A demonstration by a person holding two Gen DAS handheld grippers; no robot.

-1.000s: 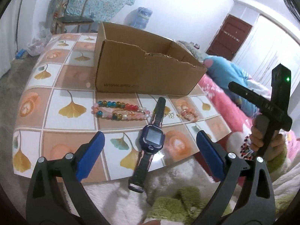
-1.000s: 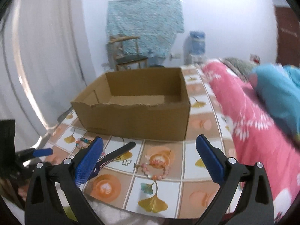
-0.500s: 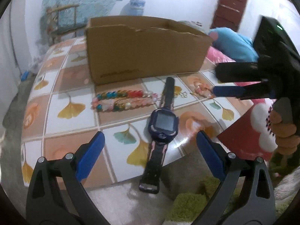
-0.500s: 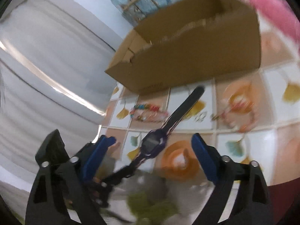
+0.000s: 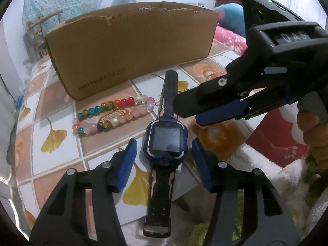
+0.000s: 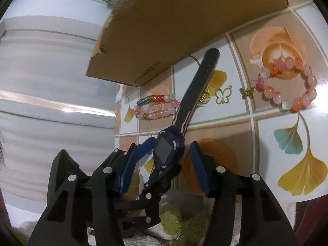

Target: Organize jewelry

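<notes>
Jewelry: I count a watch, two bead bracelets and small butterfly charms, all lying loose on the bench; as far as I can see nothing has gone into the box yet, so I judge the job barely begun.
Cardboard box (image 5: 131, 47): stands at the far side of the bench (image 5: 51, 110), open at the top; I cannot see inside it.
Watch (image 5: 167, 138): lies flat in front of the box, face up, long axis running from my edge toward the box; its near strap end overhangs the bench edge.
Multicolour bracelet (image 5: 114, 112): lies just left of the watch's far strap.
Pink bracelet (image 6: 287, 86): lies right of the watch, apart from it.
Butterfly charms (image 6: 223, 95): lie between strap and pink bracelet.
Left claw (image 5: 163, 165): fingers apart, flanking the watch case, not clamped.
Right claw (image 6: 172, 169): fingers apart, near the watch case from the right, gripping nothing.
</notes>
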